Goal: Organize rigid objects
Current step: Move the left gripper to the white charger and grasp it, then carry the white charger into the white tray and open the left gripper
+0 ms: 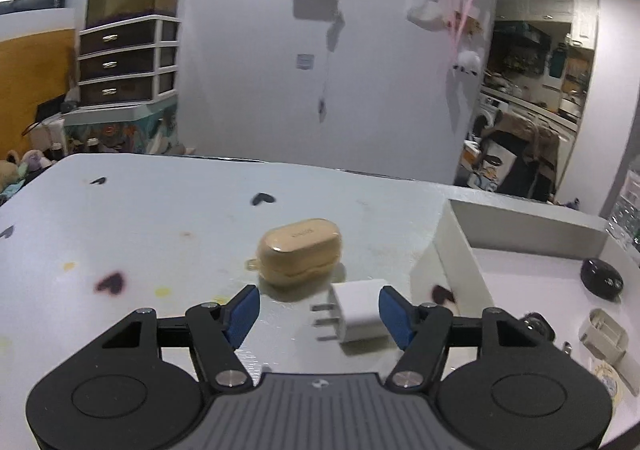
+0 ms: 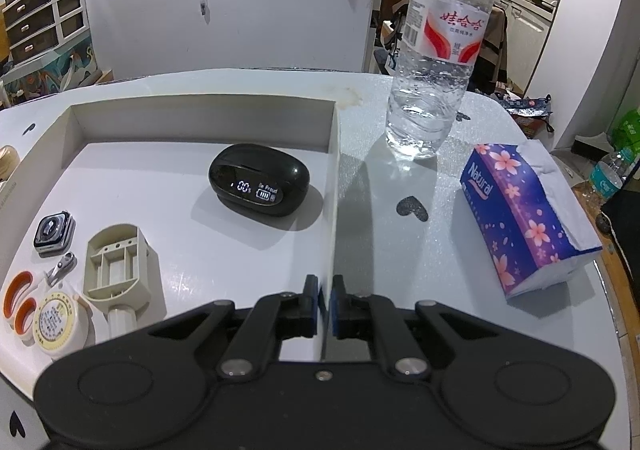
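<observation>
The left gripper (image 1: 318, 312) has its blue-padded fingers (image 1: 242, 314) spread, and a white plug adapter (image 1: 360, 312) lies on the bench (image 1: 160, 234) between them, close against the right-hand pad with open space on its prong side, so nothing is pinched. Just beyond it sits a tan earbud case (image 1: 299, 252), touching nothing, and to the right rises the side wall of a shallow white tray (image 1: 460, 250). The right gripper (image 2: 325, 304) has its fingers (image 2: 310, 300) pressed together on the tray's right wall (image 2: 334, 186) (the thin edge runs straight up between the pads). Inside the tray, a black earbud case (image 2: 259, 180) with a lit display rests near the far right corner; toward the near left lie a small smartwatch body (image 2: 54, 230), a beige plastic block (image 2: 118, 264), a little metal clip (image 2: 62, 264), a round yellow-rimmed disc (image 2: 56, 324) and an orange-and-white piece (image 2: 18, 306). Outside the tray on the bench stand a clear water bottle (image 2: 436, 62) and, nearer, a purple flowered tissue pack (image 2: 524, 218) lying on its side.
</observation>
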